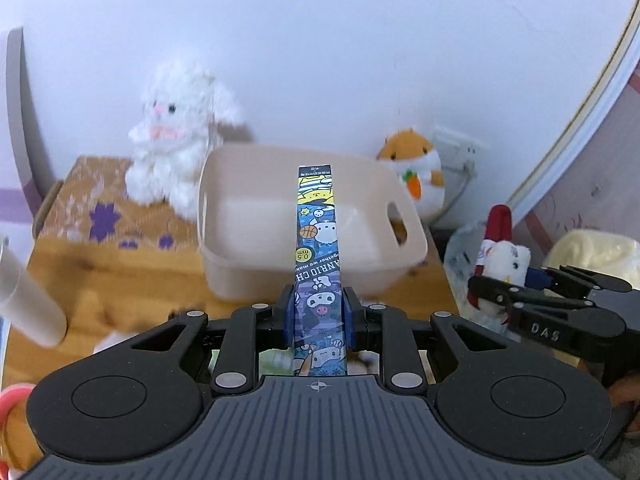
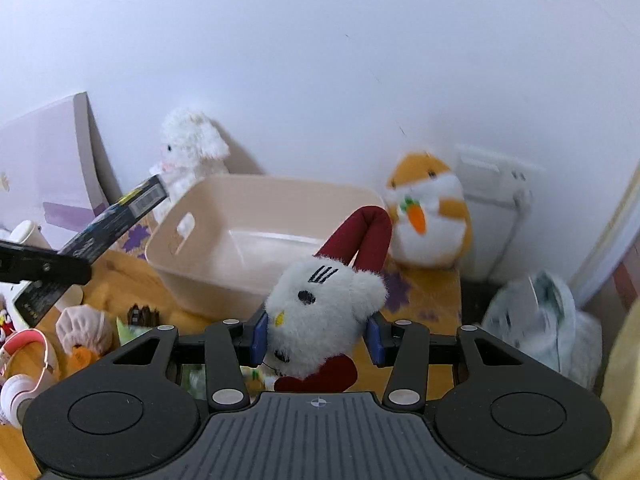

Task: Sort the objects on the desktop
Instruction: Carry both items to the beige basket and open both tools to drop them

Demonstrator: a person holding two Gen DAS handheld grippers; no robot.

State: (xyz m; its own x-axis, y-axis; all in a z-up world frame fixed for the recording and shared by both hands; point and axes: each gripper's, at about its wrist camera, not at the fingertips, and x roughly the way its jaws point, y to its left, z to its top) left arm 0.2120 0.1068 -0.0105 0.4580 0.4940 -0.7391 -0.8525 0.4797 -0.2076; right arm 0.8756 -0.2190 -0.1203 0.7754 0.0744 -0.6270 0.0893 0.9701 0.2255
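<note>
Cardboard-stiff and light, the cartoon pen box [image 1: 318, 264] sits clamped low in the left gripper [image 1: 319, 316], while the right gripper [image 2: 318, 340] squeezes the soft white plush toy [image 2: 320, 308] at its middle

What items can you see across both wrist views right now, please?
Pen box: one, blue cartoon print, in left claw.
Plush cat: one, white and red, in right claw.
Bin: one, beige, empty, mid-table.
Plush rabbit: one, white, behind bin, left.
Plush hamster: one, orange and white, right of bin.
Headphones: one, pink and white, near left edge.
Claws: two, black, each shut on its item.
</note>
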